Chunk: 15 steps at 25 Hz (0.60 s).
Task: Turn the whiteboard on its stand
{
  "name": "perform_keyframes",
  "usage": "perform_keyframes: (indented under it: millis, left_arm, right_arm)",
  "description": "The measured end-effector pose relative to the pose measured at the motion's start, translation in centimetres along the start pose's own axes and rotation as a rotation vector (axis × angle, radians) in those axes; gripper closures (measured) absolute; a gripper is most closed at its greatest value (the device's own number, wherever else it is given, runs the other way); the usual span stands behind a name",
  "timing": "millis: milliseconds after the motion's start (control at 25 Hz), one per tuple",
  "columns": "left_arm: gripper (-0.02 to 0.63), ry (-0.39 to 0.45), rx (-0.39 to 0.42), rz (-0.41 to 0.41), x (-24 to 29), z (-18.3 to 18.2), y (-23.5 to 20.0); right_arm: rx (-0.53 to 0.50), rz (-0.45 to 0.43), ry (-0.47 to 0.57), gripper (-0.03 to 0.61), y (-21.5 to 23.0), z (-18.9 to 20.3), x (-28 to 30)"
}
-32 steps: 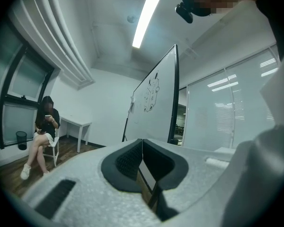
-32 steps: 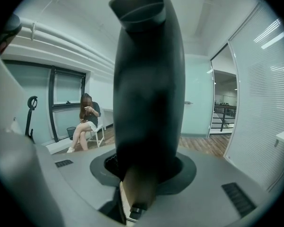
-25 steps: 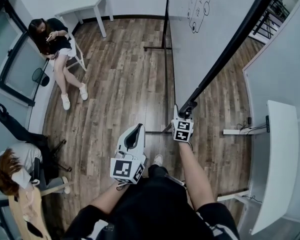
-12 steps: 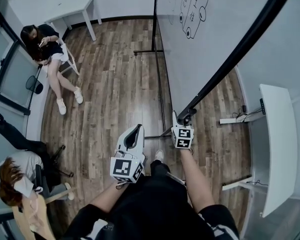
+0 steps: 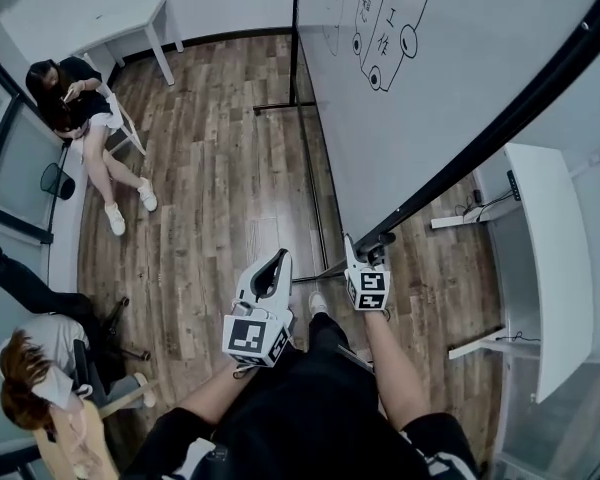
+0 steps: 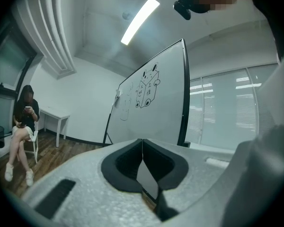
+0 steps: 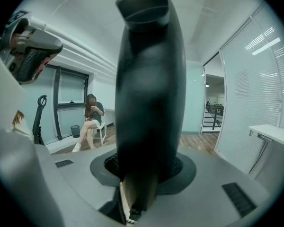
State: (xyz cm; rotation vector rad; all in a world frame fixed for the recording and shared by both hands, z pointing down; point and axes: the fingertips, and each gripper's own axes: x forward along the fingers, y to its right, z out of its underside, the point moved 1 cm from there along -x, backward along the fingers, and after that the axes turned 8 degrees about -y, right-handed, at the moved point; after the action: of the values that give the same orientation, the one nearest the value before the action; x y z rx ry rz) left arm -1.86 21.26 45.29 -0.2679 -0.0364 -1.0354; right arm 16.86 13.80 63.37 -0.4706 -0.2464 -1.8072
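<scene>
So the right gripper [image 5: 366,248] was clamped on the near end of the black frame [image 5: 480,143] edging the whiteboard [image 5: 450,78]. In the right gripper view that dark edge filled the gap between its jaws. The whiteboard sat tilted on its stand [image 5: 312,183], running from the gripper out to the far right, with a boxy cartoon sketch on its far part. The left gripper [image 5: 278,258] was clenched on nothing, pads together, just left of the right one and clear of the board. The stand's rail lay along the wooden floor [image 5: 220,188]. A person [image 5: 80,98] sat on a chair far left, and a white bench [image 5: 545,258] stood on the right.
</scene>
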Motion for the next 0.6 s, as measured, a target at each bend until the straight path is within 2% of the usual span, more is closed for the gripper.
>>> perform_keyframes:
  millis: [160, 600]
  left_arm:
    - [0.595, 0.003, 0.005, 0.017, -1.3, 2.0, 2.2]
    - [0.595, 0.023, -0.009, -0.028, -1.8, 0.3, 4.2]
  right_arm:
    - [0.008, -0.007, 0.010, 0.434, -0.3, 2.5, -2.1]
    - [0.006, -0.026, 0.003, 0.434, -1.5, 2.1, -4.2]
